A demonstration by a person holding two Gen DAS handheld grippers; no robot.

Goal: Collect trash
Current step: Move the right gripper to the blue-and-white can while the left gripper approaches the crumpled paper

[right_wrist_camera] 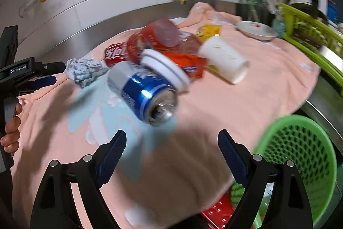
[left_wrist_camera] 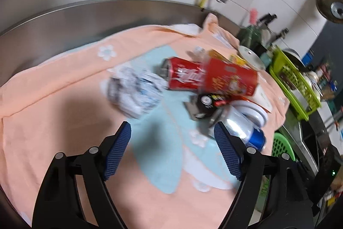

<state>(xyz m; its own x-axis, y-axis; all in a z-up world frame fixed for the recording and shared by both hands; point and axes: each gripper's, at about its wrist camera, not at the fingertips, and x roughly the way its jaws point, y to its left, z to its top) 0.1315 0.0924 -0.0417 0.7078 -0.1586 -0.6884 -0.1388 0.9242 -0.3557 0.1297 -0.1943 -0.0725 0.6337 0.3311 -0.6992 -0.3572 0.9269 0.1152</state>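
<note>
A heap of trash lies on a peach towel (left_wrist_camera: 53, 121) (right_wrist_camera: 268, 83). It holds a red cola can (left_wrist_camera: 182, 76) (right_wrist_camera: 115, 53), a tall red canister (left_wrist_camera: 229, 78) (right_wrist_camera: 154, 38), crumpled paper (left_wrist_camera: 135, 89) (right_wrist_camera: 85, 71), a blue and silver can (left_wrist_camera: 242, 128) (right_wrist_camera: 143, 91), a white round lid (right_wrist_camera: 163, 69), a white paper cup (right_wrist_camera: 225, 59) and an orange wrapper (right_wrist_camera: 188, 63). My left gripper (left_wrist_camera: 171, 125) stands open just short of the paper, with the blue can beside its right finger. Also open, my right gripper (right_wrist_camera: 172, 132) hovers in front of the blue can. Neither holds anything.
A green mesh basket (right_wrist_camera: 300, 151) (left_wrist_camera: 280, 143) sits below the towel's right edge, with a red basket (right_wrist_camera: 218, 211) under it. A green crate (left_wrist_camera: 293, 83) (right_wrist_camera: 310, 35) and a white plate (right_wrist_camera: 257, 31) stand at the back right. A hand (right_wrist_camera: 10, 132) grips the left tool's handle.
</note>
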